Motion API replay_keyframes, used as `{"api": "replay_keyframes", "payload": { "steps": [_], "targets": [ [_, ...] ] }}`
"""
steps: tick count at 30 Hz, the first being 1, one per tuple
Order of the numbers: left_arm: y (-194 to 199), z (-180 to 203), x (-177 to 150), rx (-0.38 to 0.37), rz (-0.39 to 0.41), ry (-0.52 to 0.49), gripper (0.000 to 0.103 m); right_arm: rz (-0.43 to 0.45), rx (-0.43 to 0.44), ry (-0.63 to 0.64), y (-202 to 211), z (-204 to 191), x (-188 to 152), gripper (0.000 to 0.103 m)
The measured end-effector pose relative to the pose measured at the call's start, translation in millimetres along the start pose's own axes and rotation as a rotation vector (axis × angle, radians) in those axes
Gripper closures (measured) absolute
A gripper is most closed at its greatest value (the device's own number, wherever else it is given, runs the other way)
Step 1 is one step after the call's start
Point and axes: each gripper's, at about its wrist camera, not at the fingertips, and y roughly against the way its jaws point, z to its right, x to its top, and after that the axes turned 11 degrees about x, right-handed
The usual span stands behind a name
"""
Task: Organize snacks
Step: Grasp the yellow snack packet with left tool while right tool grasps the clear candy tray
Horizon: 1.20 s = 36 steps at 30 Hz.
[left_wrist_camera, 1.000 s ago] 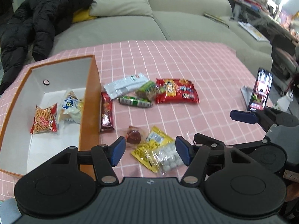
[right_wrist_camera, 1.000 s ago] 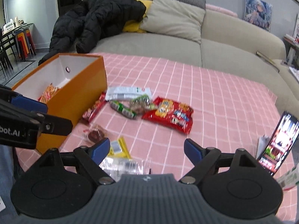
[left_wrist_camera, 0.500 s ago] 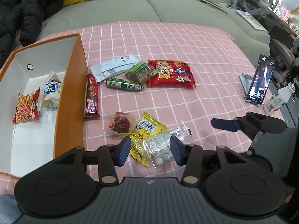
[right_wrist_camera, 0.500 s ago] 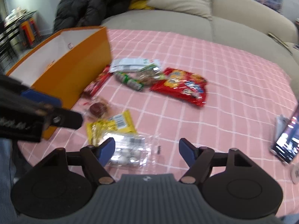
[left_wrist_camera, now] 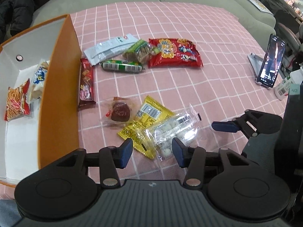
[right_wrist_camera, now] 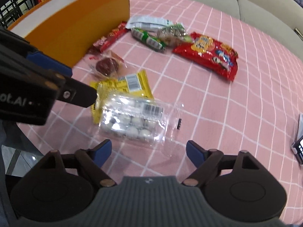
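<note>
Left hand-held gripper [left_wrist_camera: 151,152]: black plastic body, ribbed grey centre panel, two round black discs, angular black linkage arms with brass-coloured pivot pins, blue pads on its fingers [left_wrist_camera: 125,155].

Right hand-held gripper [right_wrist_camera: 148,153]: same build. Seen from there, the left unit's side carries partial white lettering "ot.AI".

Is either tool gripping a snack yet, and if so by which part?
Nothing is held. The left tool and right tool both stand open above the clear bag of white candies, pads not touching it.
</note>
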Motion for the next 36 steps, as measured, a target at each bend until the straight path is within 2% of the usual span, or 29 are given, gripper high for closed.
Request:
{"api": "replay_keyframes", "payload": {
  "steps": [5, 10, 12, 14, 17, 19, 21, 25, 27, 33, 36],
  "targets": [
    [-12.4, 2.3, 0.1, -0.015, -0.030, -0.005, 0.047, 0.006, -0.008, 0.006, -8.0, 7.3, 5.6, 0.055],
    [-25.3, 1.5, 1.7, -0.006, -0.052, 0.004, 0.048, 0.038, -0.039, -0.024, -11.7, 23.9, 18.6, 0.067],
    [-28.6, 1.7, 2.9, -0.002, -0.049, 0.007, 0.049, 0.046, -0.064, -0.035, -12.3, 31.8, 23.2, 0.077],
    [-31.5, 1.6, 4.5, 0.002, -0.037, 0.013, 0.049, 0.050, -0.091, -0.059, -12.1, 42.5, 26.8, 0.077],
    [-38.0, 2.2, 6.6, 0.008, -0.030, 0.026, 0.048, 0.059, -0.085, -0.123, -7.6, 57.0, 28.7, 0.077],
    [-42.7, 3.2, 8.0, 0.009, -0.034, 0.026, 0.049, 0.076, -0.057, -0.182, -1.8, 61.8, 28.1, 0.074],
    [-45.8, 3.7, 8.4, 0.005, -0.032, 0.033, 0.051, 0.093, -0.012, -0.242, 4.8, 62.5, 26.4, 0.065],
    [-46.6, 2.1, 8.3, -0.030, -0.004, 0.053, 0.057, 0.116, 0.059, -0.323, 11.0, 54.3, 21.7, 0.065],
    [-46.5, 2.2, 7.9, -0.032, 0.000, 0.041, 0.059, 0.113, 0.071, -0.349, 8.9, 49.9, 20.3, 0.068],
    [-46.3, -1.1, 5.3, -0.035, 0.000, 0.047, 0.062, 0.127, 0.116, -0.471, 2.7, 55.1, 20.9, 0.068],
    [-49.4, -2.3, 5.8, -0.071, -0.006, 0.068, 0.063, 0.143, 0.133, -0.511, 0.4, 59.1, 23.8, 0.064]
  ]
}}
